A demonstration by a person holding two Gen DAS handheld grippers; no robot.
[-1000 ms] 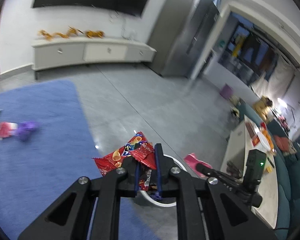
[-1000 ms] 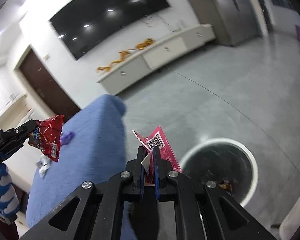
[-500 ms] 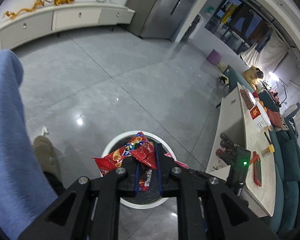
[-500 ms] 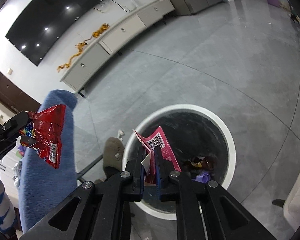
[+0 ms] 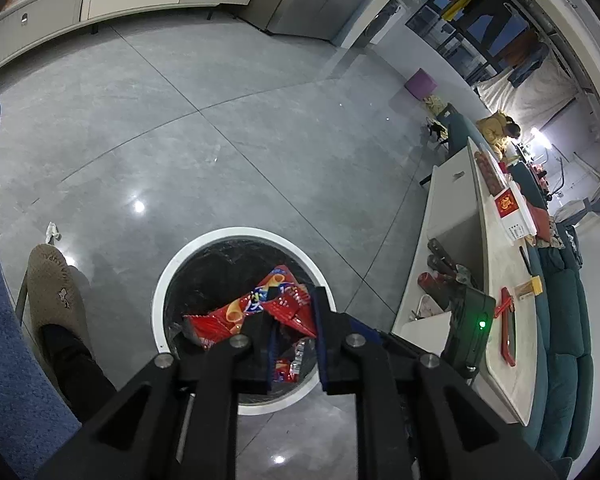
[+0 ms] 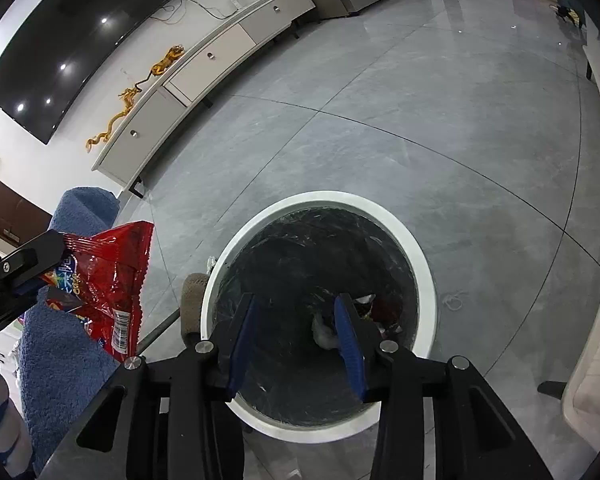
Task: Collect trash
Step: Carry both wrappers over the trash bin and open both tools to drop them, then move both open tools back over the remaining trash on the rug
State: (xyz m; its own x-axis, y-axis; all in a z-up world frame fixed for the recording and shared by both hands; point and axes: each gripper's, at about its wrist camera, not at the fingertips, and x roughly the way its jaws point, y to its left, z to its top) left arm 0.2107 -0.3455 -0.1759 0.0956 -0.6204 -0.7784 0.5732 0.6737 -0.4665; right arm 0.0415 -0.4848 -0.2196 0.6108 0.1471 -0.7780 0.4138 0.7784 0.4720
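Left wrist view, left tongs [image 5: 294, 320] pinching crinkled red snack wrapper [image 5: 256, 308] (glossy), right tongs [image 6: 296, 334] spread wide.

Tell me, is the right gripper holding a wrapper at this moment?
No, the right gripper is open with nothing between its blue-padded fingers, and it hangs over the white-rimmed bin.

Legible text: none.
- Red snack bag [image 6: 108, 280]: barcode label at lower edge, digits too small to read; blue-and-white brand lettering, creased, unreadable.
- Same bag, left wrist view: printed logo, undecipherable.
- Red-and-white box [image 5: 514, 212] on the counter: gold emblem or character, not readable.
- Slipper [image 5: 54, 292]: small embroidered mark, unclear.
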